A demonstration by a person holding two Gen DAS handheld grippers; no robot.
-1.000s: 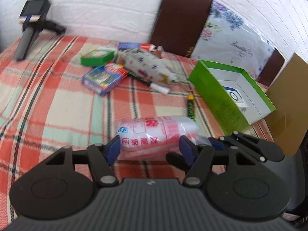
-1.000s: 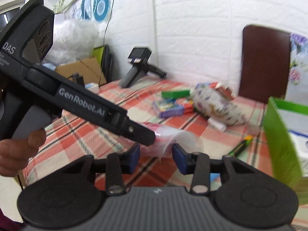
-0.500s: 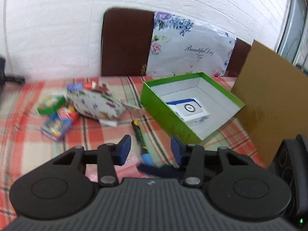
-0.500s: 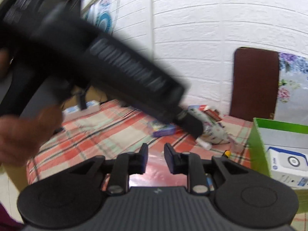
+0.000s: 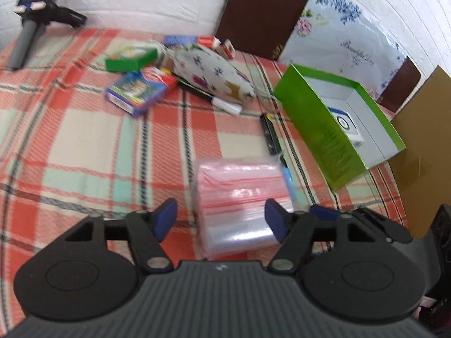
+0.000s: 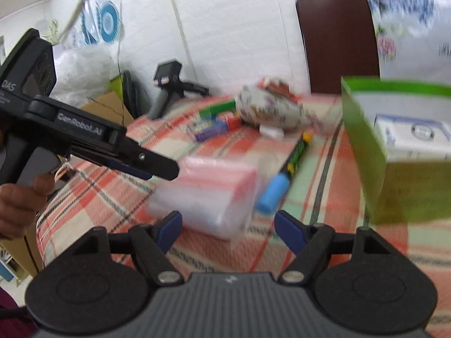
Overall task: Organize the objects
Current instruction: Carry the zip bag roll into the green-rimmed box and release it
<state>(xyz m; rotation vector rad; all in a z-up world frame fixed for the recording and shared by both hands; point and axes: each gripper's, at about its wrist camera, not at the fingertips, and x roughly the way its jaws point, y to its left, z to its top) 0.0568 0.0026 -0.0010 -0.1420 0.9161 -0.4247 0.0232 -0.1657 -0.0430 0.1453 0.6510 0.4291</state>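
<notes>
A pack of clear zip bags with red stripes (image 5: 239, 200) lies on the plaid cloth, also in the right wrist view (image 6: 208, 194). My left gripper (image 5: 221, 219) is open, its blue pads either side of the pack's near end, not squeezing it. My right gripper (image 6: 229, 229) is open just short of the pack. A marker with a blue cap (image 6: 287, 174) lies beside the pack. An open green box (image 5: 338, 121) holding a white carton (image 6: 414, 138) stands to the right. The left gripper's body (image 6: 93, 143) shows in the right wrist view.
At the back lie a floral pouch (image 5: 211, 73), a blue card box (image 5: 138, 90), a green box (image 5: 129, 57) and a white-tipped pen (image 5: 225, 105). A third gripper (image 5: 31, 14) rests far left. Brown cardboard (image 5: 422, 140) stands at right, chairs behind.
My right gripper was nearly shut half a second ago and is now wide open. The left gripper swung back over the bag pack, which lies flat on the cloth.
</notes>
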